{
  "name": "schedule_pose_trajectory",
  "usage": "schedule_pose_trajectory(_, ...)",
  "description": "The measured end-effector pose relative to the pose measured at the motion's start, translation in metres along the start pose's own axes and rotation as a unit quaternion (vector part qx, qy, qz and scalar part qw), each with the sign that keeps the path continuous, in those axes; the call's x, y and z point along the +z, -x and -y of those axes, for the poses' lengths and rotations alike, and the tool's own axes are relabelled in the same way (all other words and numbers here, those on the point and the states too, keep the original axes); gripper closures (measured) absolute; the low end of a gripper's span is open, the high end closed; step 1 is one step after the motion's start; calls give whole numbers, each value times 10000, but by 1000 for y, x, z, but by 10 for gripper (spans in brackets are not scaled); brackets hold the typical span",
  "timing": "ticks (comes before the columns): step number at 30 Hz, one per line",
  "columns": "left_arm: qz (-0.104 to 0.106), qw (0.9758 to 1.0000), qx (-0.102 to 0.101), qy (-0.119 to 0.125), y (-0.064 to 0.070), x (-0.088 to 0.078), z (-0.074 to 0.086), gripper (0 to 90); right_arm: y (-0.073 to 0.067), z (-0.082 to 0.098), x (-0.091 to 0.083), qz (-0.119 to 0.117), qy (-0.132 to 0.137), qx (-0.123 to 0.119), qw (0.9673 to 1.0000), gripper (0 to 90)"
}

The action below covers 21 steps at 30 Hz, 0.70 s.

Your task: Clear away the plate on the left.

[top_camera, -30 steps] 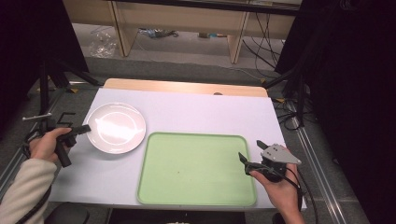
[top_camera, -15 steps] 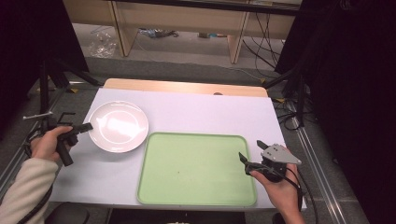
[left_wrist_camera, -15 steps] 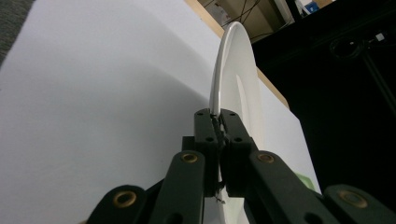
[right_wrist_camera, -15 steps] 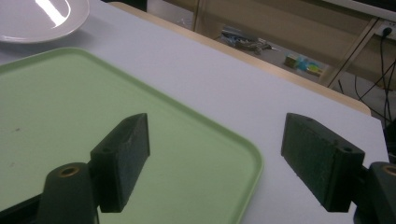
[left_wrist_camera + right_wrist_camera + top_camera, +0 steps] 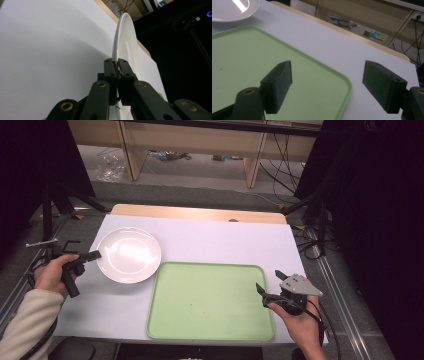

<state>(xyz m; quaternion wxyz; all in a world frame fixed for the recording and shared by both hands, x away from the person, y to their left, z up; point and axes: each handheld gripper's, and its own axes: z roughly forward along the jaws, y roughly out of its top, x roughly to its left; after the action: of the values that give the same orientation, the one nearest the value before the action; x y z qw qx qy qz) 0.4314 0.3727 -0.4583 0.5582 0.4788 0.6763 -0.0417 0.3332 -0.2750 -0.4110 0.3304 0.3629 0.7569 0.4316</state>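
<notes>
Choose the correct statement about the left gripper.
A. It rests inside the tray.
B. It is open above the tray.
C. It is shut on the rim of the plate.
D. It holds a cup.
C: in the left gripper view the left gripper has its jaws closed on the thin white rim of the plate, and the high view shows it at the plate's left edge, away from the tray.

A green tray (image 5: 210,302) lies on the white table (image 5: 225,240).
</notes>
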Motion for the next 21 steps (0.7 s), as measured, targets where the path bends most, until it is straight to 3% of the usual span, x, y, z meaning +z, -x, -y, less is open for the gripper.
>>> schedule_pose_trajectory(10, 43, 10000, 39, -28, 4, 2, 1, 865, 0, 0, 0, 32, 53, 2, 10000, 245)
schedule_pose_trajectory(12, 150, 9999, 12, 23, 5, 3, 2, 865, 0, 0, 0, 27, 52, 6, 10000, 245)
schedule_pose_trajectory(21, 130, 9999, 56, -83, 13, 6, 3, 865, 0, 0, 0, 35, 71, 14, 10000, 244)
